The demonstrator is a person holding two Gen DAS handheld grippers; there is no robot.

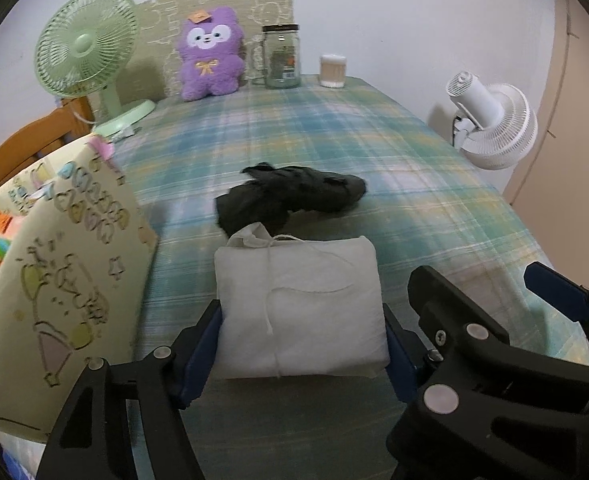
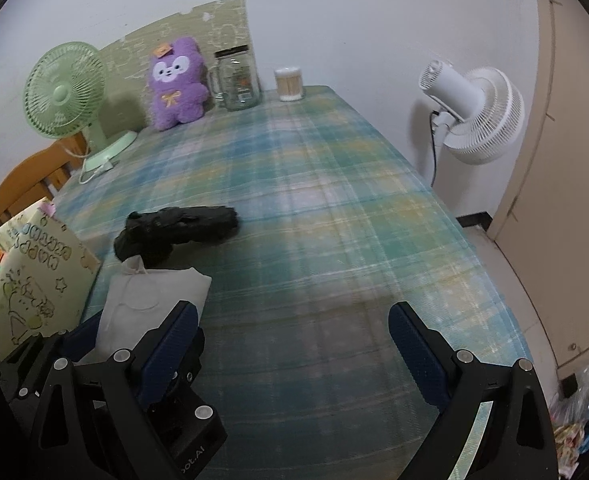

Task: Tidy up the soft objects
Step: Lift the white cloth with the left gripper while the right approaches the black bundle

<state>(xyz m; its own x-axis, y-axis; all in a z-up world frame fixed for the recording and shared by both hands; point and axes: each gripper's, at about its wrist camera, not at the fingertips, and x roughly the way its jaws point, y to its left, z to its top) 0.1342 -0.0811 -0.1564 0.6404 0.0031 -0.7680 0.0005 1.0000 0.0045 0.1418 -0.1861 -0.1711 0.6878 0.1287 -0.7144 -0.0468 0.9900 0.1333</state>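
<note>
A white drawstring pouch [image 1: 300, 304] lies on the plaid tablecloth [image 1: 334, 140], and my left gripper [image 1: 302, 356] is shut on its near end, one blue pad on each side. The pouch also shows in the right wrist view [image 2: 150, 300]. A crumpled black cloth [image 1: 290, 196] lies just beyond the pouch, also in the right wrist view [image 2: 178, 232]. My right gripper [image 2: 294, 344] is open and empty, low over the cloth to the right of the left gripper. It shows in the left wrist view [image 1: 490, 292]. A purple plush bear [image 1: 210, 56] sits at the back.
A cream patterned storage bag [image 1: 54, 272] stands open at the left edge. A green fan [image 1: 86, 48], a glass jar [image 1: 281, 56] and a cotton-swab tub [image 1: 332, 71] stand along the back. A white fan [image 1: 494, 124] stands off the right side. A wooden chair [image 1: 26, 140] is at the left.
</note>
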